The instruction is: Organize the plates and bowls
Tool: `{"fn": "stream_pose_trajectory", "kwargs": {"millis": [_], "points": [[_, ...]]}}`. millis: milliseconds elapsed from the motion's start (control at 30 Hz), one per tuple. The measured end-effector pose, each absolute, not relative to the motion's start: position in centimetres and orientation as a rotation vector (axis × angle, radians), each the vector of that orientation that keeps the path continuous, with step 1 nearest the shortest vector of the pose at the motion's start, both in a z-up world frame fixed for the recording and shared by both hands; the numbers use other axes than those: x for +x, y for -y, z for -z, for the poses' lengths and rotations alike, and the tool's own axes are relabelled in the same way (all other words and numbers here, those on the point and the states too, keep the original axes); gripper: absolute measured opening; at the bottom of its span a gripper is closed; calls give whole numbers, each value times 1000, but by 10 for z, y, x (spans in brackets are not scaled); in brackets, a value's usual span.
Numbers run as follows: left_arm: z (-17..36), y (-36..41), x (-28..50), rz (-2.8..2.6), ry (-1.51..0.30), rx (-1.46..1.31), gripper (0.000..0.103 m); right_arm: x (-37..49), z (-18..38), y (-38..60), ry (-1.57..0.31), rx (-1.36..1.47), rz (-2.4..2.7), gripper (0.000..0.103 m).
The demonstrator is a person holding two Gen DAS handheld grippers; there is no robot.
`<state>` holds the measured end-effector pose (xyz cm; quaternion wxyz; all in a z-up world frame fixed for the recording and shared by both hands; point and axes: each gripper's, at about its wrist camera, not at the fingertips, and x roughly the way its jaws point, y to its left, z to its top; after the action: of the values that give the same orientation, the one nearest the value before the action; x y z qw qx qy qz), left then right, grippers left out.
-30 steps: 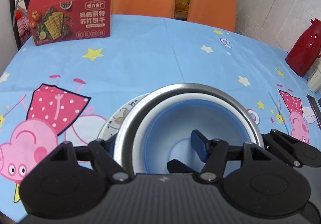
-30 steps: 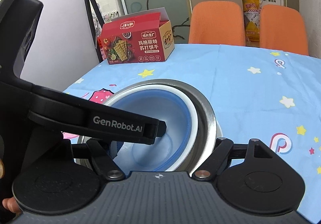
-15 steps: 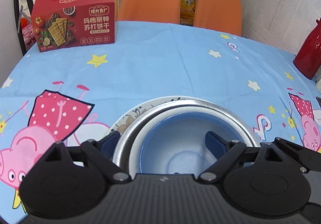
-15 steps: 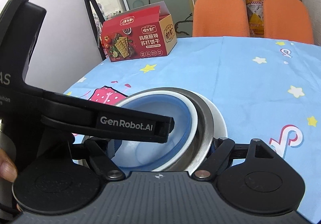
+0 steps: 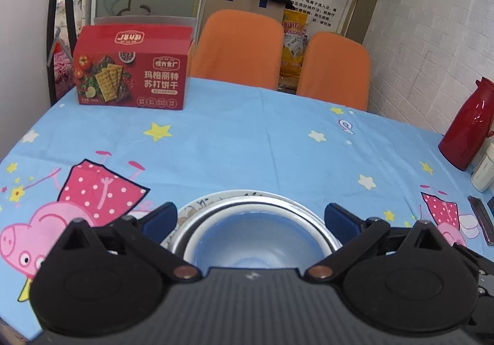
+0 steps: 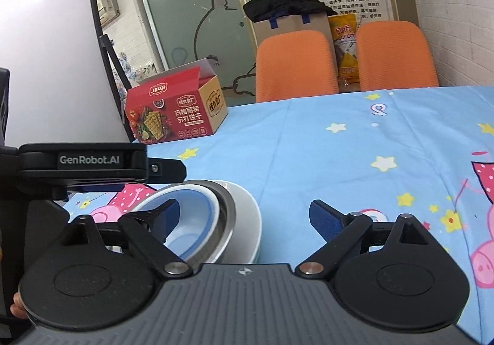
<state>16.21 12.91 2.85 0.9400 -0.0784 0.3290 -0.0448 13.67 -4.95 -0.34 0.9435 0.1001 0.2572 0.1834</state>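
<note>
Covering the table, a blue cartoon tablecloth (image 5: 247, 141) is seen. Beyond the fingertips, a red cracker box (image 5: 132, 73) is placed. A steel bowl (image 5: 311, 221) with a blue bowl (image 5: 247, 240) nested inside is stacked on a patterned plate (image 5: 188, 209), between the opening, untouching left gripper (image 5: 251, 216) fingers. The right gripper (image 6: 244, 215) is spread wide, nothing clamped.

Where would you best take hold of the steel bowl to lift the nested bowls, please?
Pinch the steel bowl's near rim from above, one finger inside, one outside. The blue bowl sits inside it, and its rounded wall offers no other grip. It rests on a plate.
</note>
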Motion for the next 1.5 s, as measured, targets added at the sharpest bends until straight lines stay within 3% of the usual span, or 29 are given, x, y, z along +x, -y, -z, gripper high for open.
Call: {"fn": "stream_pose_trajectory", "kwargs": {"millis": [1067, 1500], "points": [[19, -67, -22, 22, -541, -41, 100, 2, 66, 118, -495, 275, -140, 103], [27, -60, -26, 30, -542, -5, 100, -3, 67, 119, -501, 263, -96, 103]]}}
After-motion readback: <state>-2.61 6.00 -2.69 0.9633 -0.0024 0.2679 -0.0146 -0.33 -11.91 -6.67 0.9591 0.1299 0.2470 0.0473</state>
